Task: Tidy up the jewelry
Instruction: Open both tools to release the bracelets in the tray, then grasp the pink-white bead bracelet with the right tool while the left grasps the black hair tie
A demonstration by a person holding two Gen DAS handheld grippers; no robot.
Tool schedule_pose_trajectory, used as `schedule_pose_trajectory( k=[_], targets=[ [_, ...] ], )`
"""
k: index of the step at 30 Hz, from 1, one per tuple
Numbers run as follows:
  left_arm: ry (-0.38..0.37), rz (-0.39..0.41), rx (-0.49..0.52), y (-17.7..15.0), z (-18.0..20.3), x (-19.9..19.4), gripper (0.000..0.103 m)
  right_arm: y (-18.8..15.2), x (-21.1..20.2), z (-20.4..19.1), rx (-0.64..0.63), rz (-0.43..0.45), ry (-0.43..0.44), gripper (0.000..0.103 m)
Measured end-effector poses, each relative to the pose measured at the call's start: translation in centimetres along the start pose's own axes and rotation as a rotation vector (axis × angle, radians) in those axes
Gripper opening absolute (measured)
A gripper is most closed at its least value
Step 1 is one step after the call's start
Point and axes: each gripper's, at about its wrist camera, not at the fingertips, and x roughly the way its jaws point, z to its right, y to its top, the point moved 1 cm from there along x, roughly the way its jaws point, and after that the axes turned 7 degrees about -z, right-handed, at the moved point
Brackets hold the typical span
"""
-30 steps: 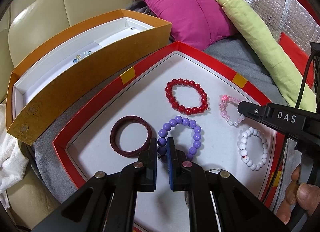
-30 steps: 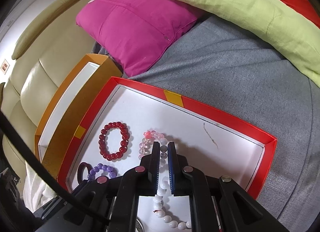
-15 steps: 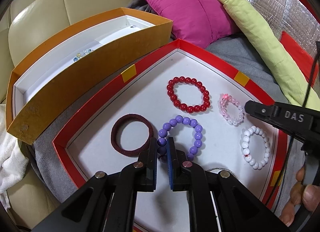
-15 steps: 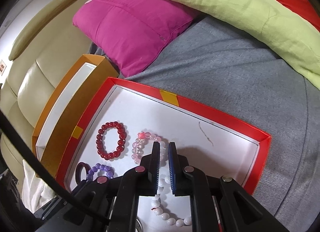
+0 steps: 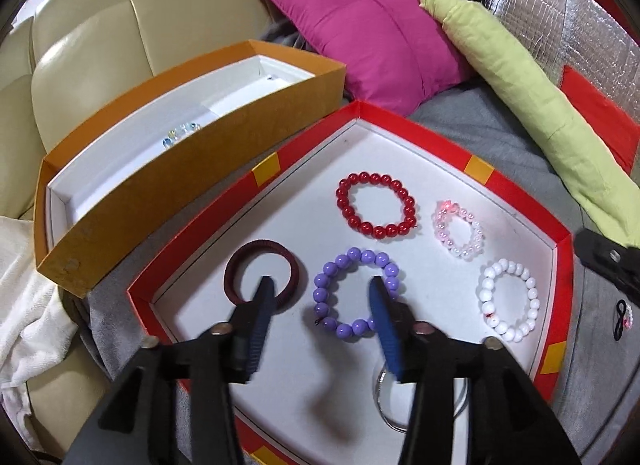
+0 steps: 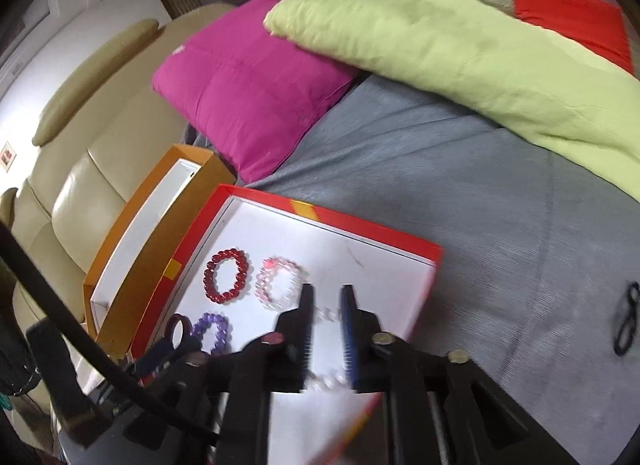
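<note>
Opening: left claw (image 5: 320,293) released purple bracelet (image 5: 356,293); right claw (image 6: 326,297) released white bracelet (image 6: 328,313).

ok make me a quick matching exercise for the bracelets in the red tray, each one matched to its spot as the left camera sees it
Things:
1. red bracelet
2. white bracelet
3. dark band
4. purple bracelet

Places:
A. nearest the tray's right wall
B. nearest the orange box
C. between the open fingers of the left gripper
D. beside the pink bracelet

Pairs: 1-D, 2-A, 3-B, 4-C
</note>
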Motion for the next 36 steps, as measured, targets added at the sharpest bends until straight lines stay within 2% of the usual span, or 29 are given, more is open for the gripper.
schedule_pose_trajectory(
  k=[1,2,3,4,6,10,14,26,36],
  targets=[
    [0.001,0.005,0.005,-0.1,0.2,-0.2,0.057,-0.3,-0.5,0.4,0.005,0.007,-0.003,0.045],
    [0.002,0.014,0.013,-0.1,0.4,-0.4,0.057,-0.9,-1.5,1.0,0.008,0.021,-0.009,0.052],
    [0.005,0.021,0.022,-0.2,0.6,-0.7,0.057,-1.4,-2.2,1.4,0.01,0.033,-0.017,0.063],
    [0.006,0.025,0.029,-0.3,0.9,-0.8,0.057,-1.8,-2.8,1.8,0.014,0.044,-0.027,0.069],
    [0.0,0.031,0.042,-0.5,1.3,-1.2,0.058,-3.0,-4.2,2.9,0.03,0.06,-0.032,0.069],
    [-0.012,0.059,0.074,-1.1,2.7,-2.3,0.059,-5.7,-7.0,5.9,0.077,0.085,-0.055,0.08],
    [-0.013,0.093,0.118,-2.0,4.3,-3.7,0.063,-8.1,-9.3,8.8,0.12,0.106,-0.09,0.084],
    [-0.034,0.111,0.228,-4.6,9.0,-6.5,0.063,-14.8,-13.9,17.9,0.284,0.143,-0.139,0.084],
    [-0.091,0.086,0.387,-7.7,15.1,-7.0,0.064,-17.4,-16.0,23.0,0.381,0.173,-0.162,0.084]
  ],
)
